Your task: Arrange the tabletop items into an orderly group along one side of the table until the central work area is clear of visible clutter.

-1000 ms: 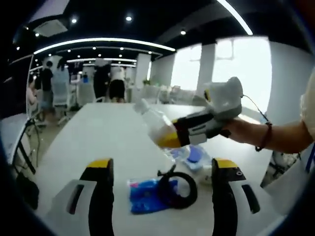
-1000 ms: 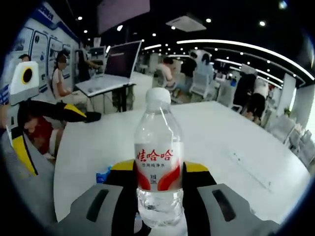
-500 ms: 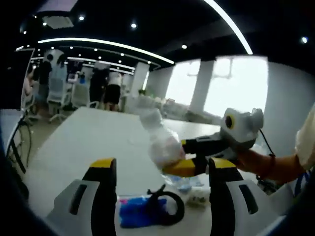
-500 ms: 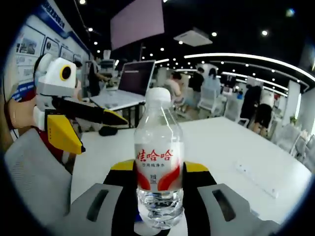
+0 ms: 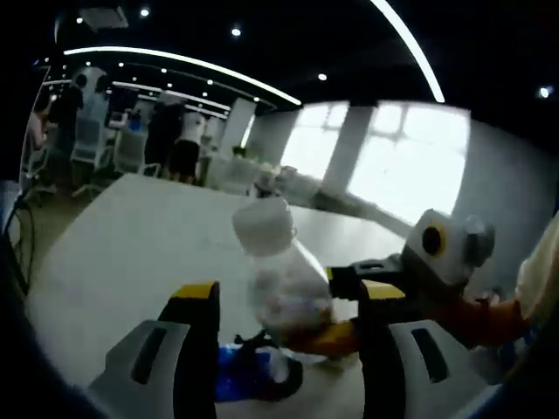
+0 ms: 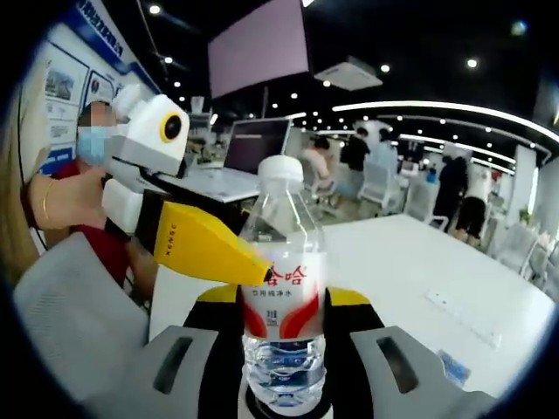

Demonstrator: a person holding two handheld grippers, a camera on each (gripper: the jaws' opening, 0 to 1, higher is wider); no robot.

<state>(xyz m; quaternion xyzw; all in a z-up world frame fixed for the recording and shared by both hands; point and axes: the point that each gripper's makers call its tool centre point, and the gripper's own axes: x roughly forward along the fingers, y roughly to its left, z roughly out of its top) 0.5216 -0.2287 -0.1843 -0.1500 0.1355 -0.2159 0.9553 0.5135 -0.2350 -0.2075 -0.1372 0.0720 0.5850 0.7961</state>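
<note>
Our clear plastic water bottle with a white cap and red label (image 6: 281, 305) sits clamped upright between the right gripper (image 6: 281, 349)'s closed jaws, held in the air above the white table (image 6: 410, 262). Over the last second we have brought the two tools together: the left gripper (image 6: 231, 253) has swung in until its yellow tip touches or overlaps the bottle's shoulder. In the left gripper view the bottle (image 5: 279, 279) now sits between our spread-open left jaws, which hold nothing. This looks like a handover or a two-handed placement. The blue packet (image 5: 249, 384) and black ring-shaped item (image 5: 266, 375) below still clutter the table.
</note>
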